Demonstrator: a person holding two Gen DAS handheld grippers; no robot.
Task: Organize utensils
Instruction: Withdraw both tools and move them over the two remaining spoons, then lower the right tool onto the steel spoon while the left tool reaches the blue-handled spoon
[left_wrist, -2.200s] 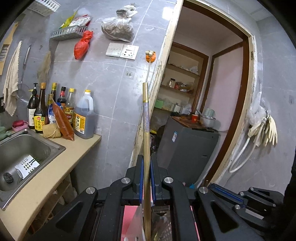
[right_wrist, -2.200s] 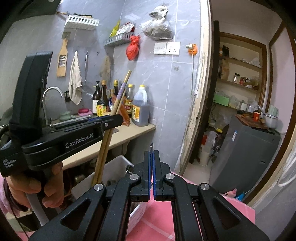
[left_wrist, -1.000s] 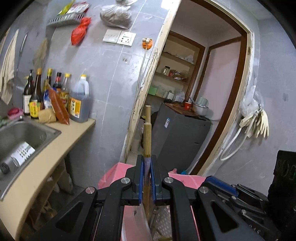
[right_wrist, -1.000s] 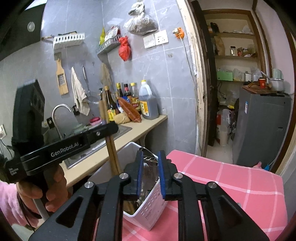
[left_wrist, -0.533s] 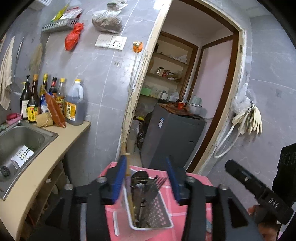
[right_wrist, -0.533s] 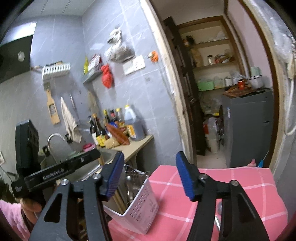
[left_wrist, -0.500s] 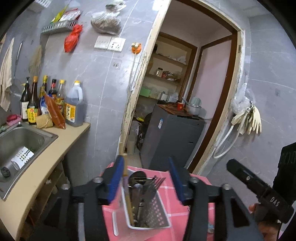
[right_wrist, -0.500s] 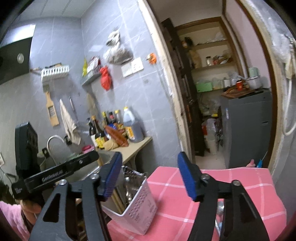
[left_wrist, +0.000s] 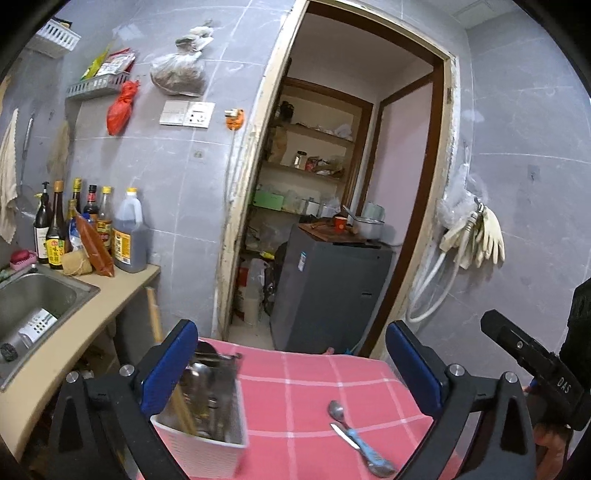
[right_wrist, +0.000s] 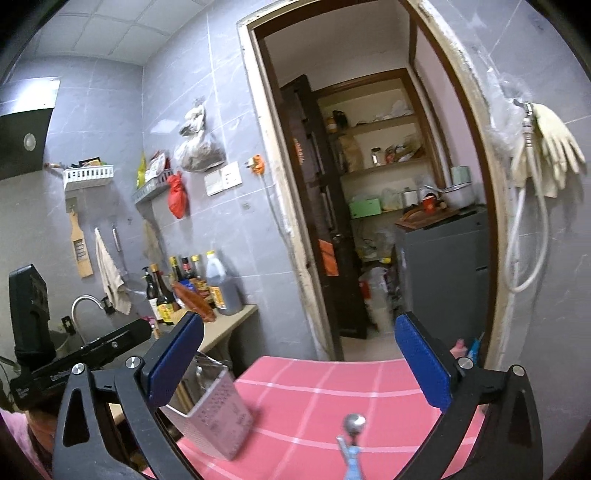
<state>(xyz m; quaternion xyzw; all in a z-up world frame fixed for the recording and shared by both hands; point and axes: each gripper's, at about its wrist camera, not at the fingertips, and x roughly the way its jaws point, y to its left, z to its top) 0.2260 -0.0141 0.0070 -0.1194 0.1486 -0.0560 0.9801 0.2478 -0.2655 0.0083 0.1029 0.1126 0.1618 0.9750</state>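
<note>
A white perforated utensil basket (left_wrist: 207, 446) stands on the pink checked tablecloth (left_wrist: 306, 387) at its left edge, holding several metal utensils and wooden chopsticks (left_wrist: 157, 328). It also shows in the right wrist view (right_wrist: 218, 421). My left gripper (left_wrist: 291, 365) is open and empty, just above and behind the basket. A metal spoon (left_wrist: 336, 410) and a blue-handled knife (left_wrist: 354, 441) lie on the cloth to the right. My right gripper (right_wrist: 295, 365) is open and empty, above the spoon (right_wrist: 354, 424) and knife (right_wrist: 351, 461).
A counter (left_wrist: 74, 332) with a steel sink (left_wrist: 33, 306) and several sauce bottles (left_wrist: 125, 232) runs along the left. An open doorway behind the table shows a grey appliance (left_wrist: 328, 291). Gloves and a hose (left_wrist: 472, 240) hang on the right wall.
My left gripper lowered the chopsticks into the basket and let go, then opened wide and drew back. My right gripper went from shut to fully open.
</note>
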